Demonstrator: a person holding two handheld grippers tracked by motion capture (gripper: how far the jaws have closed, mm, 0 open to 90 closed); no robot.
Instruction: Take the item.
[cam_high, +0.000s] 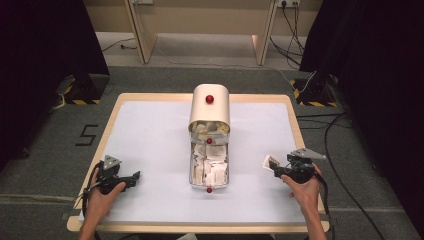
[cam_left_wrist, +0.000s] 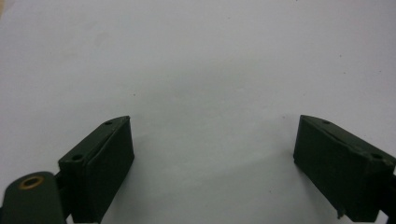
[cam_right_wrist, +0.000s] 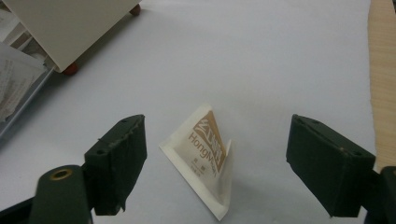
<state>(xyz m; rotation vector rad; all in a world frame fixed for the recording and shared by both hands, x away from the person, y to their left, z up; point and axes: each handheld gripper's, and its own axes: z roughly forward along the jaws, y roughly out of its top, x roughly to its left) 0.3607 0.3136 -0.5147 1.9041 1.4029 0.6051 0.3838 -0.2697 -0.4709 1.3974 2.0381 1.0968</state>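
**Setting a loose sachet down near the right edge, with room for it to slip**

Looking across the tabletop (cam_high: 150, 130), I see a smooth, pale mat framed by a light wooden rim, and the risk sits at its right side. The sachet (cam_right_wrist: 205, 156) lies between the jaws of the right gripper (cam_right_wrist: 215, 161), which stand wide with neither pad pressing on it. It is not flat: one flap stands up, so it rests on a fold and an edge. My guess is that a careless withdrawal of that gripper could catch the raised flap and drag or flip the packet toward the wooden rim, which shows close by in the right gripper view. On so slick a surface a light paper packet would slide easily.

The biggest object is the rounded cream box (cam_high: 209, 107) at the middle of the table toward the far edge, smooth-sided with a red knob on top and small red feet. A clear drawer (cam_high: 208, 167) is pulled out of it toward the near edge, heaped with crumpled white and tan packets. A stray bump could spill them.

The sachet itself is thin, creased paper, white with a tan printed panel.

The left gripper (cam_left_wrist: 212, 163) rests near the near left corner, jaws wide, nothing between its matte black, blocky pads.
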